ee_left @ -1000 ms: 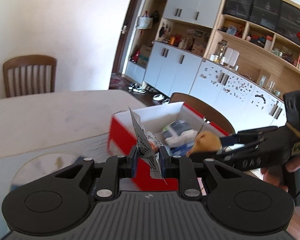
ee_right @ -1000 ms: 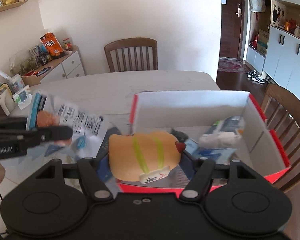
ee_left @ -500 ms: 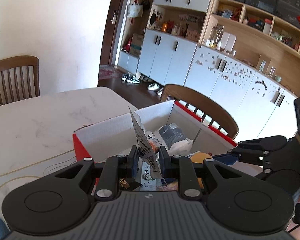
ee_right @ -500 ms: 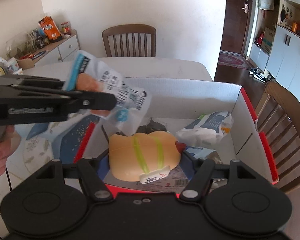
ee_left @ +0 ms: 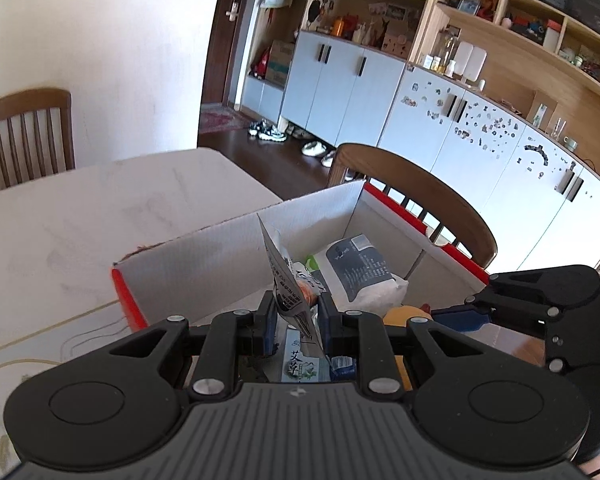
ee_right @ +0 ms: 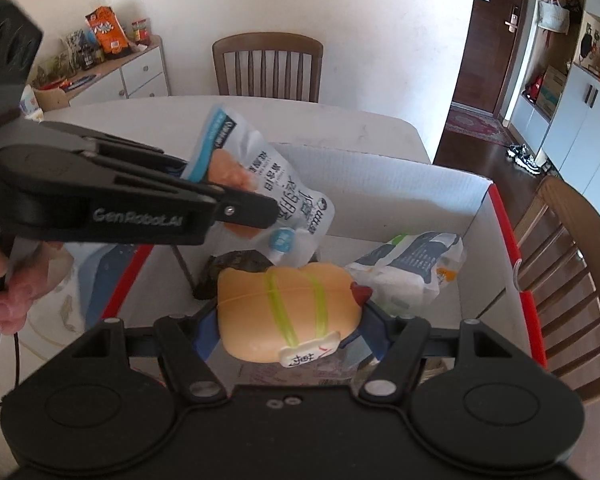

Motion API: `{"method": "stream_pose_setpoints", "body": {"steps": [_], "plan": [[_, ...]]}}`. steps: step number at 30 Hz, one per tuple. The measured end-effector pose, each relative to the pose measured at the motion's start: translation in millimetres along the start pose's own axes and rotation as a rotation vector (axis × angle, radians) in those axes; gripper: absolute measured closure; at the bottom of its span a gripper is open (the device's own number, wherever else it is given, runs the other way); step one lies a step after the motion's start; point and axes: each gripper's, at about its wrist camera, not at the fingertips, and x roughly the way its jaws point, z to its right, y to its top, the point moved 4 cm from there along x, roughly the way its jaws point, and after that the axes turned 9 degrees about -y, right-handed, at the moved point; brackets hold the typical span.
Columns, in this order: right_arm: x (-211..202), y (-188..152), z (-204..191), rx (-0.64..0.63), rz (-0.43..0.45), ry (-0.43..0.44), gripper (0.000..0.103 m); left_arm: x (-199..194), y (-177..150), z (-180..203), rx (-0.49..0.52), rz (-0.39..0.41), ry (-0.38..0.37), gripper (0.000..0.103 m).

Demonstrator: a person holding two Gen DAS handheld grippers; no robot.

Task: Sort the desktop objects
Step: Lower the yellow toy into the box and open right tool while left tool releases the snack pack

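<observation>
A red cardboard box [ee_right: 384,184] with white inner walls stands on the pale table, with packets lying inside. My left gripper [ee_left: 296,312] is shut on a thin white snack pouch [ee_left: 286,280], held edge-on above the box. From the right wrist view the same pouch [ee_right: 268,184] hangs flat over the box's left part, pinched in the left gripper [ee_right: 256,210]. My right gripper [ee_right: 290,320] is shut on a yellow-orange toy [ee_right: 288,312] with green stripes and a small white tag, over the box's near edge. That toy [ee_left: 404,314] peeks out at lower right in the left wrist view.
Inside the box lie a grey-and-white packet [ee_right: 416,268] and a dark wrapper [ee_right: 232,264]. A wooden chair [ee_right: 568,272] stands close against the box's right side, another chair [ee_right: 266,66] at the table's far end. A hand [ee_right: 4,292] grips the left handle. Cabinets [ee_left: 440,108] line the wall.
The left gripper has carried the pouch rightward from beside the box to above its inside. The right gripper with the toy has moved forward and lower over the box's near edge.
</observation>
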Motion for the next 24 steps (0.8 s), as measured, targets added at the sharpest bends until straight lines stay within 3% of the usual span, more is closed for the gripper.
{"method": "stream_pose_setpoints", "body": {"steps": [12,24], "plan": [[26,-5,6,-0.038,-0.049,-0.014,0.034,41,-3,-10,-0.077,-0.112,-0.004,0.083],[32,-5,11,-0.032,-0.055,0.005,0.031,56,-6,-21,-0.170,-0.199,0.007,0.082]]}}
